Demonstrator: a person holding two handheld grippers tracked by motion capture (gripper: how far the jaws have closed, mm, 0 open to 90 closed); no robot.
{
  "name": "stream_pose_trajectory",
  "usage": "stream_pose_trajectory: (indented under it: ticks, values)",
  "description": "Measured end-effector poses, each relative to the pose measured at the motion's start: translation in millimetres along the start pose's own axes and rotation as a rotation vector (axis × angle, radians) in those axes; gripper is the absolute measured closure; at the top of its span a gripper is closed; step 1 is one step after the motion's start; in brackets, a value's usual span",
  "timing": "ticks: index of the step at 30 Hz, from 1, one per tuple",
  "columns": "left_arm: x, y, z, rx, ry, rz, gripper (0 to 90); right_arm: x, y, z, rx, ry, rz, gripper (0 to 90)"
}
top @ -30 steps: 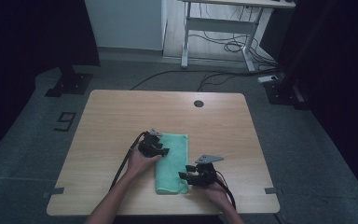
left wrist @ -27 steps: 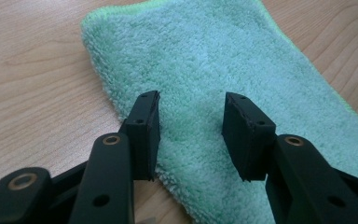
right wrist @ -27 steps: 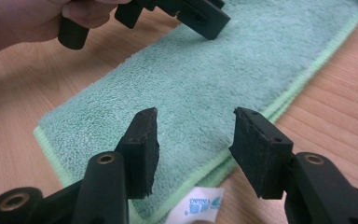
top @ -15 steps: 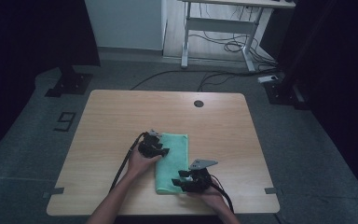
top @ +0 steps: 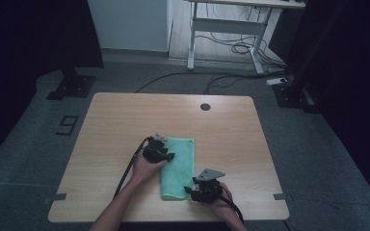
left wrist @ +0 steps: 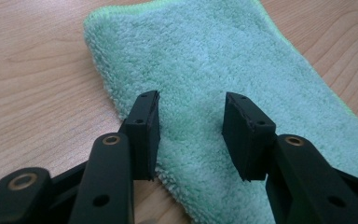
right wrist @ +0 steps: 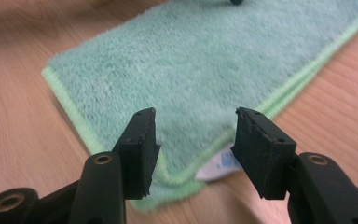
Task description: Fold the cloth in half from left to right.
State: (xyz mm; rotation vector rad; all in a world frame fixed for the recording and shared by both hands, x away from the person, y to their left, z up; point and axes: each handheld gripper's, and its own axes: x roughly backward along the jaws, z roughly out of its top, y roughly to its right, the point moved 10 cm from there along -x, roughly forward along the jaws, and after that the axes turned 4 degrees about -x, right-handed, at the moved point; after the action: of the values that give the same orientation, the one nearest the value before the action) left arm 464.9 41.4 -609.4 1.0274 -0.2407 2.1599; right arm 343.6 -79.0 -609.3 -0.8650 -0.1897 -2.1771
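A folded green towel (top: 179,163) lies lengthwise on the wooden table (top: 125,120), near its front middle. My left gripper (top: 167,156) rests over the towel's left edge; in the left gripper view its jaws stand open with the pile of the towel (left wrist: 205,60) beneath them and nothing pinched at the left gripper (left wrist: 191,130). My right gripper (top: 192,190) is at the towel's near right corner. In the right gripper view the right gripper (right wrist: 196,144) is open around that corner of the towel (right wrist: 205,60), where a white label (right wrist: 216,167) pokes out under the hem.
A round cable hole (top: 205,107) sits near the table's far edge. The left gripper's cable (top: 125,175) trails back along the person's forearm to the front edge. Beyond the table are grey floor, a desk frame (top: 221,29) and loose cables.
The right hand has slid left and a little nearer, bringing its gripper up to the towel's near right corner. The left hand and the towel have stayed put.
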Motion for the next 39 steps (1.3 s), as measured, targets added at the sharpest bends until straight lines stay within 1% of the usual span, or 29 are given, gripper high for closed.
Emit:
stream_pose_trajectory:
  ticks: [1,5,9,13,15,19,24,26,28,30,32,34,36,39]
  values:
    - [0.0,0.0,0.0,0.001,0.001,-0.001,56.2,1.5,0.8,-1.9,-0.003,-0.004,-0.002,48.4]
    - [0.4,-0.3,-0.3,0.003,0.0,-0.004,56.2,8.5,-0.4,-7.1,-0.013,-0.004,0.016,48.4]
    - [0.4,-0.3,-0.4,0.001,-0.001,-0.002,56.1,15.0,0.4,-7.8,-0.024,0.006,0.03,47.8]
    - [0.7,-0.5,-0.6,0.004,0.001,-0.006,56.1,17.2,1.8,-8.6,-0.03,0.005,0.039,47.1]
    - [0.6,-0.5,-0.4,0.006,0.003,-0.007,56.2,16.5,0.0,-11.1,-0.033,0.0,0.044,46.9]
    - [0.7,-0.6,-0.6,0.005,0.002,-0.007,56.2,18.0,-4.0,-18.0,-0.022,-0.01,0.046,46.4]
    - [0.8,-0.4,-0.6,0.005,0.001,-0.006,56.0,23.8,1.0,-19.4,-0.032,-0.003,0.038,45.8]
    - [0.7,-0.3,-0.6,0.01,0.005,-0.009,55.9,27.6,5.8,-11.4,-0.049,0.026,0.052,45.2]
    - [0.7,-0.1,-0.7,0.011,0.006,-0.007,55.9,30.8,15.5,2.1,-0.06,0.062,0.041,45.2]
    - [0.7,0.1,-0.8,0.011,0.003,-0.006,55.7,28.2,27.9,18.4,-0.073,0.098,0.027,45.2]
    - [0.7,0.0,-0.7,0.013,0.006,-0.008,55.7,18.9,40.0,33.0,-0.092,0.112,0.024,46.0]
    - [0.8,-0.3,-0.8,0.02,0.014,-0.013,55.7,6.8,49.7,46.0,-0.087,0.118,0.016,46.9]
    - [0.9,-0.6,-1.0,0.023,0.019,-0.017,55.9,-5.9,56.9,56.7,-0.087,0.115,0.013,47.5]
    - [0.7,-1.1,-0.9,0.02,0.021,-0.02,56.1,-22.2,64.1,70.4,-0.081,0.118,0.02,47.7]
